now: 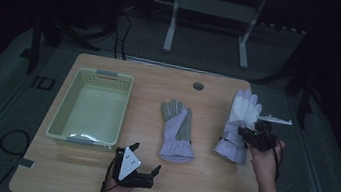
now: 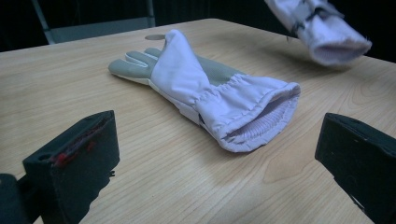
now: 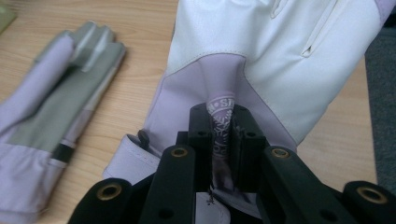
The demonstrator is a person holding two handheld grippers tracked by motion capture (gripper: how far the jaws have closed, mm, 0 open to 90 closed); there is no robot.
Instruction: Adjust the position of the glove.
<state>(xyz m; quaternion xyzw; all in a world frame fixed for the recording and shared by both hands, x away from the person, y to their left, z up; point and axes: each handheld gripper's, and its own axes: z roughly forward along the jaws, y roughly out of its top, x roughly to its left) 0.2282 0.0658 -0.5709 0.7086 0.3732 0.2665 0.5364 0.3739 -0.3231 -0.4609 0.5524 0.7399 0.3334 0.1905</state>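
Your right gripper (image 1: pixel 253 134) sits over the right side of the desk (image 1: pixel 206 187), and its jaws are pinched shut on a fold of fabric from the right-hand glove (image 1: pixel 239 126). In the right gripper view you can see that fold, a strip of lilac cloth with printed lettering, squeezed upright between the two black jaws, with the glove's white palm panel spreading out beyond it. The left gripper view shows the cuff end of this glove (image 2: pixel 322 32) raised clear of the desk top, with its shadow on the wood beneath it. Its fingers point toward the far edge of the desk.

The second glove (image 1: pixel 177 129) lies flat near the middle of the desk, grey-green fingers toward the far side and its gathered lilac cuff toward you. It is well apart from the held glove, with bare wood between them.

Your left gripper (image 1: pixel 144 160) rests at the near edge of the desk, just to the near left of that middle glove. Its jaws stand wide open with nothing between them; in the left gripper view they frame the open cuff of the middle glove without touching it.

The pale green basket (image 1: pixel 59 121) stands on the left side of the desk, just beyond your left gripper.
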